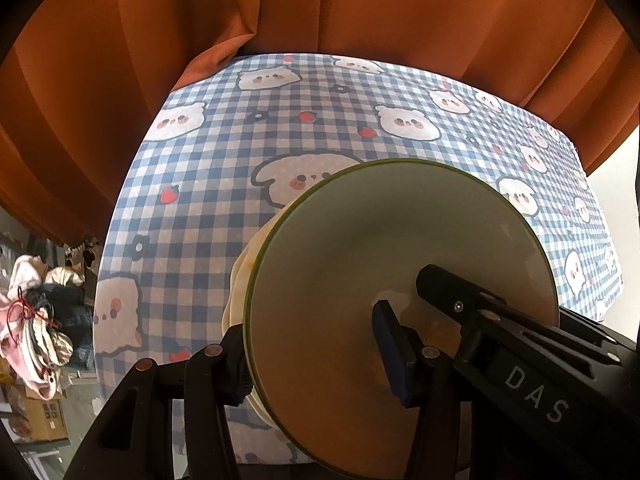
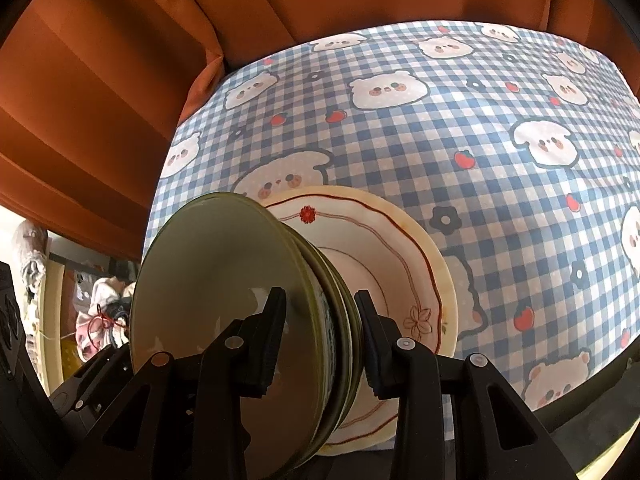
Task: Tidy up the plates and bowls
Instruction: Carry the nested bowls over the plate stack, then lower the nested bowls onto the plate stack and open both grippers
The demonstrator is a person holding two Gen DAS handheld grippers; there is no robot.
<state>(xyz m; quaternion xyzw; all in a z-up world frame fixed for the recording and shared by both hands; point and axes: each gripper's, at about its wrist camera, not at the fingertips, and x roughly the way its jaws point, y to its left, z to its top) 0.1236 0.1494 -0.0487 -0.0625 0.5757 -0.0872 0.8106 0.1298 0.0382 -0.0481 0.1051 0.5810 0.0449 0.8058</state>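
A stack of several plates is held on edge above the checked tablecloth (image 1: pixel 224 184). A green plate (image 1: pixel 360 264) faces the left wrist view, with a cream plate (image 1: pixel 240 280) behind it. My left gripper (image 1: pixel 316 360) is shut on the stack, one finger on each face. In the right wrist view the green plate (image 2: pixel 216 264) is on the left and a cream plate with a red line and flowers (image 2: pixel 384 256) on the right. My right gripper (image 2: pixel 322 344) is shut across the same stack. Its black body (image 1: pixel 520 344) reaches in from the right in the left wrist view.
An orange curtain (image 1: pixel 320 8) hangs behind the table and down its left side. The tablecloth (image 2: pixel 480 160) stretches to the right and far side. A pile of clothes (image 1: pixel 36 312) and a cardboard box (image 1: pixel 44 420) lie off the table's left edge.
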